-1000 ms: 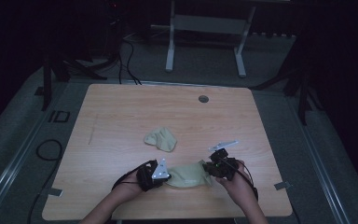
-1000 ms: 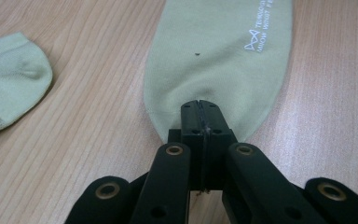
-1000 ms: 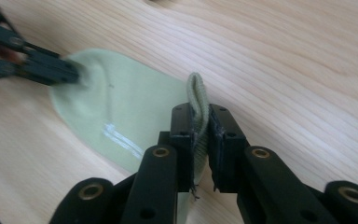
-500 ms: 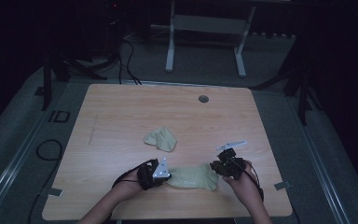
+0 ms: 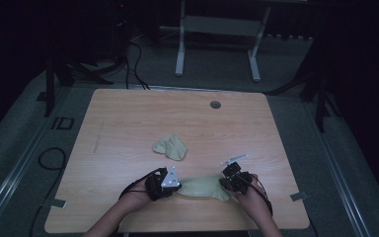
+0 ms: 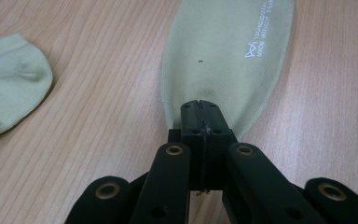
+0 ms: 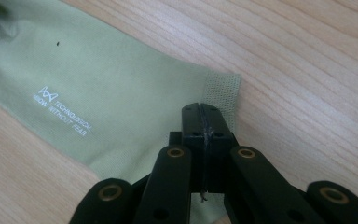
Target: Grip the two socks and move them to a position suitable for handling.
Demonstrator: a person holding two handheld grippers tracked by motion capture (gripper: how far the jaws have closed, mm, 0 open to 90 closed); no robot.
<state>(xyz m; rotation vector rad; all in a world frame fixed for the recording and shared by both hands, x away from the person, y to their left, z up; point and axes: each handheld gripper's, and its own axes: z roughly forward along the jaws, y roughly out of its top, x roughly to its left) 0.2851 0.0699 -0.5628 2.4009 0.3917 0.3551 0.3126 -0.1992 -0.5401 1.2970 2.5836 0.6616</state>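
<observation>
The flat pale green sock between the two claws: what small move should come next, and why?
Probably lift both ends together a little. The left claw is shut on one end of the flat pale green sock, the right claw is shut at its ribbed cuff end, and the sock lies stretched on the wooden table. The second, crumpled pale green sock lies apart, perhaps its partner.

Tongs [image 6: 199, 108] clamped on flat green sock's [image 6: 223, 60] narrow end

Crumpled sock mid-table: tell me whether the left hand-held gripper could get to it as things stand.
Probably yes: bare table lies between the left hand-held gripper and the crumpled sock, but it is shut on the flat sock.
</observation>
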